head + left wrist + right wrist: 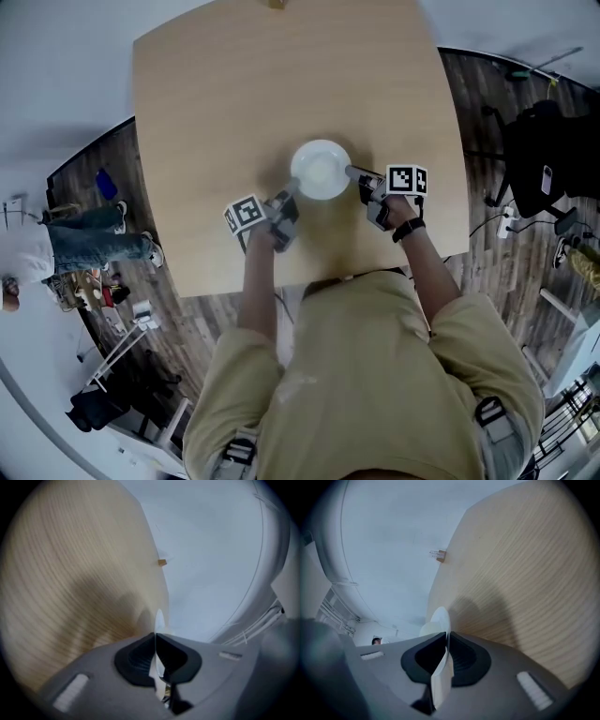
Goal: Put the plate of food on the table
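Your left gripper (292, 188) reaches up from lower centre-left, forearm angled inward, its jaws narrow on the near-left rim of the plate (321, 169). The plate lies mid-frame, on or just over the table (216, 84), between both claws. Your right gripper (355, 172) pinches its right rim.

Reads as a lab or office workroom, not a home. Evidence: bare light wood square table (206, 112) on dark wood-plank floor (478, 103), plain white wall (56, 66), white power strip (509, 220) with loose cables, black office chair (548, 159), white metal rack frame (122, 352), person in blue jeans (94, 239) at the side.
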Motion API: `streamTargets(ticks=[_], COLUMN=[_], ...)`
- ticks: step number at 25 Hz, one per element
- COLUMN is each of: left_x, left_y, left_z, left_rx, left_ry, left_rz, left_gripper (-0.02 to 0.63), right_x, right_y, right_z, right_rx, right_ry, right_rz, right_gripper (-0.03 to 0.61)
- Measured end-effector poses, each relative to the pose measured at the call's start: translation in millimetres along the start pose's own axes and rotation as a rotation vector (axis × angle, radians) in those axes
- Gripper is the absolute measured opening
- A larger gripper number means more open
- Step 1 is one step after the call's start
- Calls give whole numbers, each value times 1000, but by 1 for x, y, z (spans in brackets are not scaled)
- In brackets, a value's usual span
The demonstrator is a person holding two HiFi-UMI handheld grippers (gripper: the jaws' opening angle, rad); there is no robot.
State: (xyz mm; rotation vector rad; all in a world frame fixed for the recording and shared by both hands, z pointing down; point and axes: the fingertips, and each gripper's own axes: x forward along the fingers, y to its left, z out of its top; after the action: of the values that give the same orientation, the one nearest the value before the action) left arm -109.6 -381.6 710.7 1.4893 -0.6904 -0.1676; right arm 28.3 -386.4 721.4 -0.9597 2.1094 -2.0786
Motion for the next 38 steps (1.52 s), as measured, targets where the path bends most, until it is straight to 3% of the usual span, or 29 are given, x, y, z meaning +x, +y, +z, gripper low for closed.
streamTargets(ticks=[8,16,21,30,32,36,38], left_x=[25,22,24,20,19,17,14], left_y=[24,37,41,44,42,35,34], left_z=[13,14,12,13,12,10,8], left_rx=[-8,1,55,52,49,44,30], left_ry=[5,22,44,9,1,-1,-5], left_rz=[58,138,227,328,326,297,288], left_gripper=[12,18,25,32,38,93,116], right_x=[14,22,22,23,21,13,9], right_y=[-18,-23,-30,-31,-30,-22,-20], right_z=[22,15,12,12,13,19,22], right_rx=[-15,-5,-21,-11,-12,-14,-26], right_ry=[16,19,24,-8,-19,-52,-65], right_rz=[-57,-121,-192,-243,-237,-215,-220], right_gripper=[26,28,34,41,66,175,187])
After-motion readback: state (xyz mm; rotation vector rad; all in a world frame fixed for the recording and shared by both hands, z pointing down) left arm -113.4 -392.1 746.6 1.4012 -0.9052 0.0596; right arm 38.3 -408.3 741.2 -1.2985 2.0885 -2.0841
